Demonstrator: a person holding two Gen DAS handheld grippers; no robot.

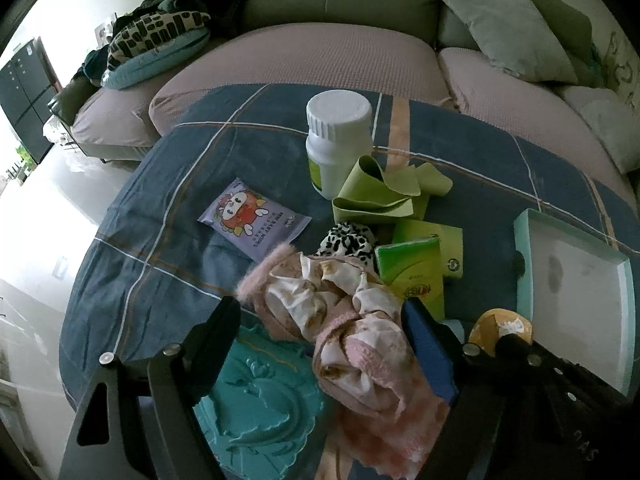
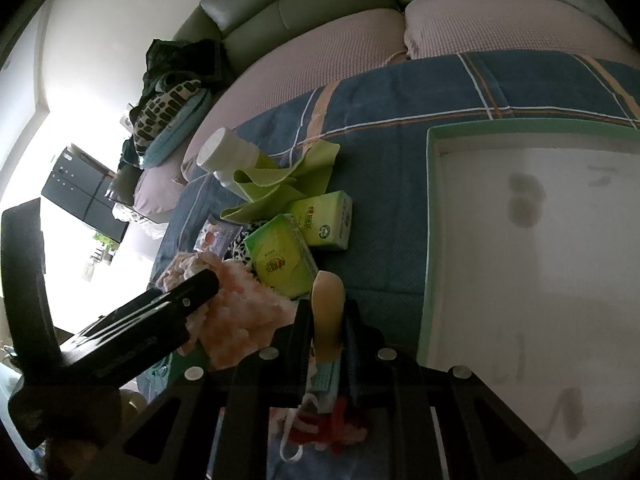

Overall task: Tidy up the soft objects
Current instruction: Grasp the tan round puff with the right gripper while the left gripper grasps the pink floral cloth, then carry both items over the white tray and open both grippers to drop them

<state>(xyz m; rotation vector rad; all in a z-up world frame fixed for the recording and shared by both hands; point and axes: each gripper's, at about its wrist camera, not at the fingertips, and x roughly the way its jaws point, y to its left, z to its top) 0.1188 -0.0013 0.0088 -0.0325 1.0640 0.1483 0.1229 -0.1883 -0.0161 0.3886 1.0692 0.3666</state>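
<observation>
The shallow white box with a mint-green rim [image 2: 430,208] stood bare on the blue plaid cloth [image 1: 168,216], suggesting the sorting had barely begun. Almost every soft item lay outside it: the crumpled pink fuzzy garment with cream floral lining [image 1: 352,320], a black-and-white spotted fabric piece [image 1: 348,240], a lime-green cloth strip [image 1: 376,196], two green tissue packs [image 1: 416,272] and a purple pack of baby wipes [image 1: 252,220].

The left gripper [image 1: 320,320] was spread wide around the pink garment, its jaws flanking the bundle without pinching it. The right gripper [image 2: 326,320] was pressed together on a small tan padded item with a pale blue band [image 2: 328,304], carried just beside the box's near edge; that item looked likeliest to go in first.

Only the left wrist view showed a teal embossed mat [image 1: 256,392] beneath the garment and a white plastic bottle [image 1: 340,140] upright. Only the right wrist view showed the box's floor almost whole, faintly smudged, and a red-and-white fuzzy piece [image 2: 336,428] dangling below the grip.
</observation>
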